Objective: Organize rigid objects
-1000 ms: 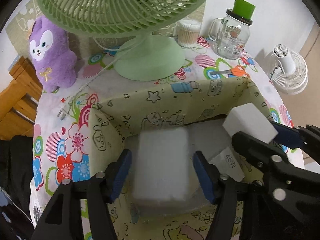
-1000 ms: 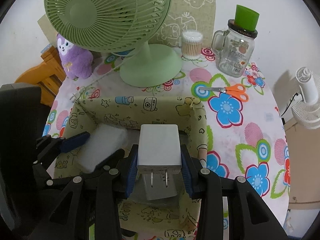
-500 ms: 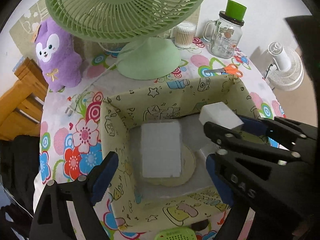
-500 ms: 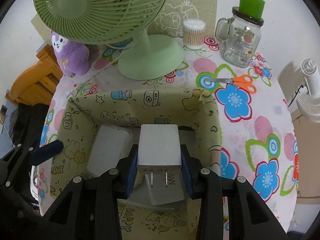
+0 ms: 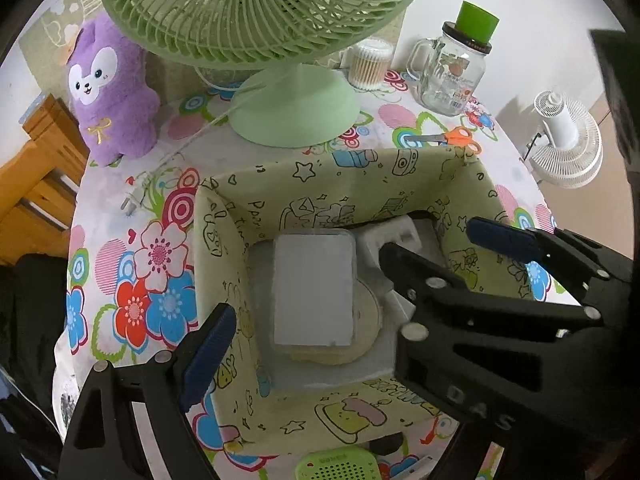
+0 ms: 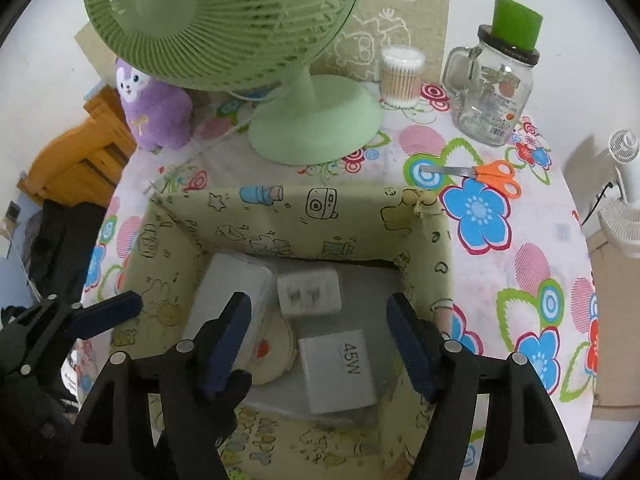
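Both the left gripper [image 5: 316, 344] and right gripper [image 6: 320, 336] have just been opening, released; the plug adapter [image 6: 309, 293] lies inside the fabric box [image 6: 304, 216]. Withdrawing straight up avoids snagging its walls.

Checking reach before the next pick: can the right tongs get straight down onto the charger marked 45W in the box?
Probably yes: the right tongs hang open above the 45W charger, which lies flat and uncovered in the box.

Two chargers [image 6: 309, 295], one box [image 6: 344, 216], two fans [image 6: 224, 24]
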### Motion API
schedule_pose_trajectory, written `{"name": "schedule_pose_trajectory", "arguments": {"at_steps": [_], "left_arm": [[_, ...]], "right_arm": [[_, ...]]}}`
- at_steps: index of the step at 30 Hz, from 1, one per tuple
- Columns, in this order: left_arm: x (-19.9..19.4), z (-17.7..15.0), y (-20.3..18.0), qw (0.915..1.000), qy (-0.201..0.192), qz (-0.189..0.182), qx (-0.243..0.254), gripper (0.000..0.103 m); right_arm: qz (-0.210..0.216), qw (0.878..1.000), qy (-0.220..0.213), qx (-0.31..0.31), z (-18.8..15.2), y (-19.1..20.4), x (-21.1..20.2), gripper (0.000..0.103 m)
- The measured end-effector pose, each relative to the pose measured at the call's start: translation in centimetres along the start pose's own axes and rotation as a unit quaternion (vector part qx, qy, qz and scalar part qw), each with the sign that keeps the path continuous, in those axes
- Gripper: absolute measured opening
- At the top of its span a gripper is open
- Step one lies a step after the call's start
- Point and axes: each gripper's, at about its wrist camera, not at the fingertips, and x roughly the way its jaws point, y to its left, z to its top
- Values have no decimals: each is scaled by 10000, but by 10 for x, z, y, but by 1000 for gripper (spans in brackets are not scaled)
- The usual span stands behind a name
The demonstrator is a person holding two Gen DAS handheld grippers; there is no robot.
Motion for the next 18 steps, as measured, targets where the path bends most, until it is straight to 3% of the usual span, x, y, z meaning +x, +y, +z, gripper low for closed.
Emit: {"name": "schedule_pose_trajectory", "arguments": {"at_steps": [10,18], "left_arm": [[-26,-6,2,9996,-292,24,-13,94],[-51,-16,4,9985,-539,80,5,97]], "right_arm": [[-38,9992,-197,343,-12,-6,-38,89],[-59,9980,-403,478,-26,-7,-69,92]]}}
